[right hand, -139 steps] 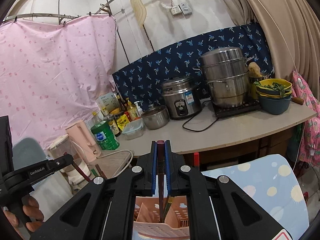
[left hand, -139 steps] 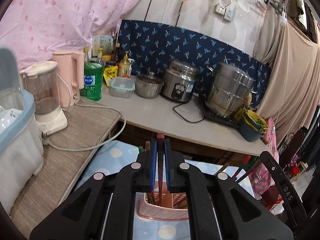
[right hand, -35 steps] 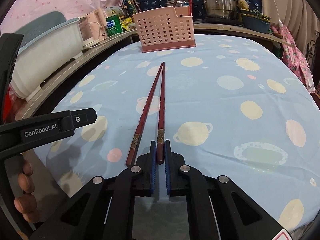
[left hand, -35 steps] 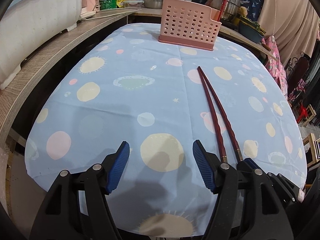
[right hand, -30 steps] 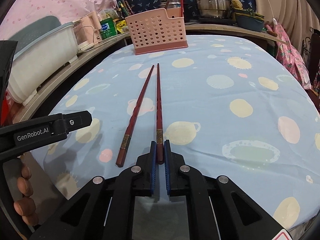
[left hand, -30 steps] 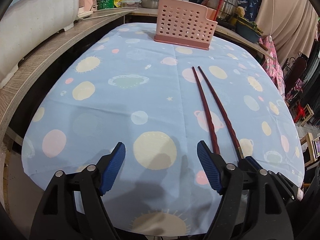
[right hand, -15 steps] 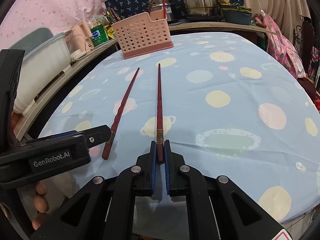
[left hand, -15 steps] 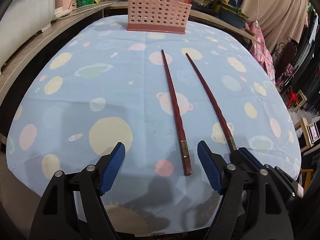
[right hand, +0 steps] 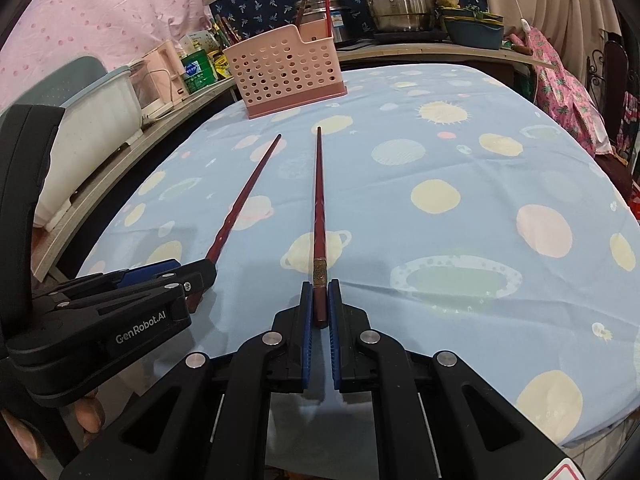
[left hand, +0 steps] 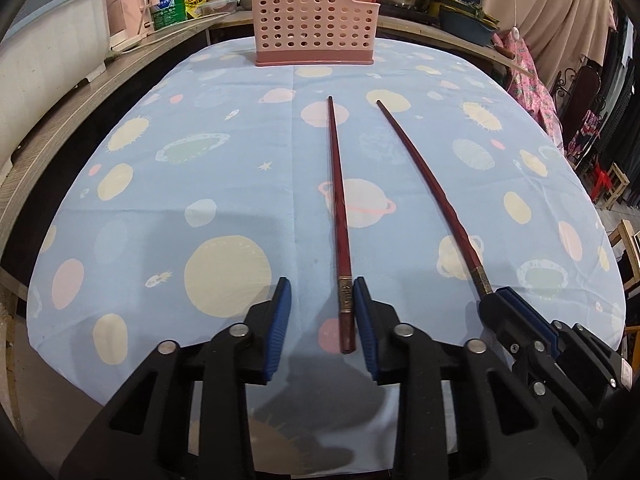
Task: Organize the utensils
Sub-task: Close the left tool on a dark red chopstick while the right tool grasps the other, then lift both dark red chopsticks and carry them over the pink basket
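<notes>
L gripper (left hand: 322, 308) is down over the near end of the left chopstick (left hand: 340, 216) now. Half a sec back that stick lay just inside my R-side pad with the jaws spread wide; now I've slid over so its butt end sits btwn the pads. Jaws are closing: the R-side pad touches the stick, the L-side pad is apart from it, so no squeeze on it yet. Stick lies flat on the blue planet-print tablecloth (left hand: 224, 184), tip pointing toward the pink holder (left hand: 316, 32).

R gripper (right hand: 319, 304): no change, pinched narrow on the butt of the right chopstick (right hand: 319, 200), same grip as a sec ago. That stick runs straight out along the cloth, tip short of the holder. From the L cam I see it slanting off to the right, its gold band just ahead of the R gripper's fingertips.

The two sticks sit apart, roughly parallel, no longer crossing near the tips like a sec ago. Holder stands at the far table edge w/ a couple of red sticks upright in its back compartment (right hand: 326, 4). From the R cam, the person's fingers (right hand: 90, 416) wrap the L handle.
</notes>
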